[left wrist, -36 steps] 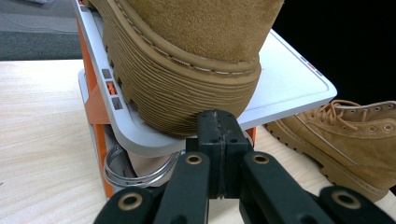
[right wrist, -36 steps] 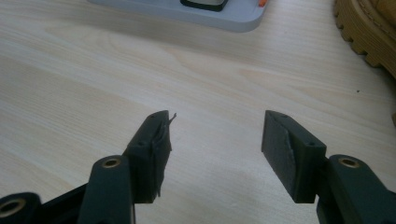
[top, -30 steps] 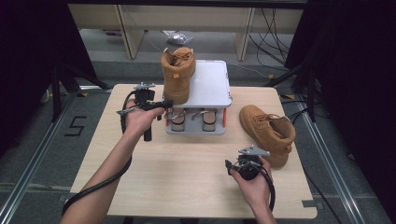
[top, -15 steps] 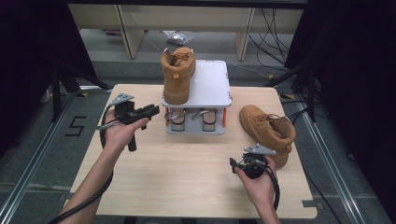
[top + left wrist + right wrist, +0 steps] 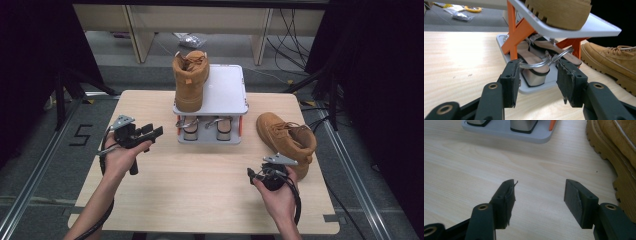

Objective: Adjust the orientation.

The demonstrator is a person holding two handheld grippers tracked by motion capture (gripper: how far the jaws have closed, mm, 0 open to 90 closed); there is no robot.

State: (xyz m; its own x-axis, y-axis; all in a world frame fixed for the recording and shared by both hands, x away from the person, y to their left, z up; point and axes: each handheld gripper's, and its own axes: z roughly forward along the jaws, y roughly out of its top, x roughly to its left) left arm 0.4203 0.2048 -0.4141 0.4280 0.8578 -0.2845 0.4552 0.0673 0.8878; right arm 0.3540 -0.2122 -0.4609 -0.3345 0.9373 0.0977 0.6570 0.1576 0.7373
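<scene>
A tan boot (image 5: 190, 80) stands upright on the left of the grey top shelf (image 5: 227, 87) of a small rack with orange posts. Two silver-strapped sandals (image 5: 205, 127) sit on its lower shelf. A second tan boot (image 5: 287, 140) lies on the table to the right of the rack. My left gripper (image 5: 156, 132) hovers left of the rack and points at it. Its jaws have just been opening and nothing is between them (image 5: 537, 80); the sandals (image 5: 534, 72) lie beyond. My right gripper (image 5: 270, 167) sits low beside the second boot (image 5: 619, 150), open and empty (image 5: 539, 195).
The pale wooden table (image 5: 200, 190) has bare room in front of the rack and on the left. Dark frame posts and cables stand around the table, and floor rails run along both sides. The rack base (image 5: 506, 133) lies ahead of my right gripper.
My left gripper has drawn back to the left from the boot on the rack and sunk toward the table, and its jaws have opened. The right hand has kept still.
</scene>
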